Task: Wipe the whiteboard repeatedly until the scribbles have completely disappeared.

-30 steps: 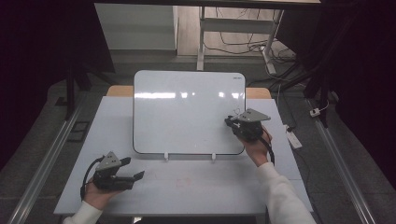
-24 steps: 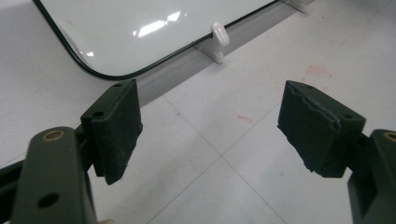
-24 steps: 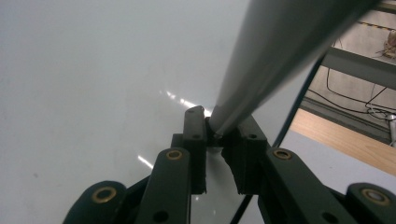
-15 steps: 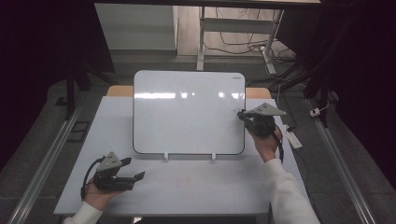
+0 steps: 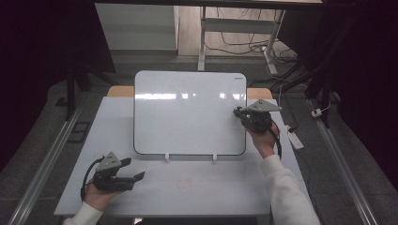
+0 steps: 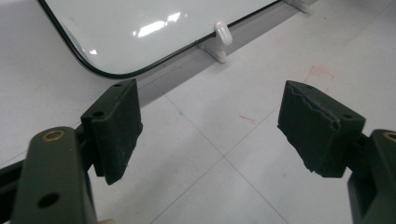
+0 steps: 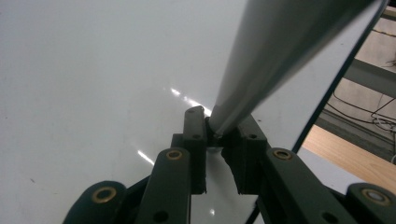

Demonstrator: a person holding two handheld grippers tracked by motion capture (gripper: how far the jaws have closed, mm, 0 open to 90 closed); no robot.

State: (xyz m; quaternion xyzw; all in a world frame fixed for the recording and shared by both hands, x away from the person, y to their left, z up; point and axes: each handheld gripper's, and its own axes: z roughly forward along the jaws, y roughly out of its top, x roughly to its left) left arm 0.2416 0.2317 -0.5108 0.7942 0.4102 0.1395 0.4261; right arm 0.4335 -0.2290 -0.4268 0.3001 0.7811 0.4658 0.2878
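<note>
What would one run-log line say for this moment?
right tongs: shut on grey rod, at whiteboard | left tongs: open, empty, over table

The left gripper (image 5: 129,177), a black two-jaw tool with a grey three-cornered plate on top, rests low in the person's left hand (image 5: 96,192), well to the near left of the upright white rectangular whiteboard with a thin black rim (image 5: 187,112). Its jaws stand wide apart with nothing between them, the ribbed black pads (image 6: 116,128) pointing toward the board's lower corner. The right gripper (image 5: 238,112), of the same build, is raised in the right hand (image 5: 264,139) at the board's right edge, the white-sleeved forearm reaching up from below. Its jaws are closed on a slim grey rod-like thing (image 7: 261,70), too blurred to identify, just in front of the board's face.
</note>
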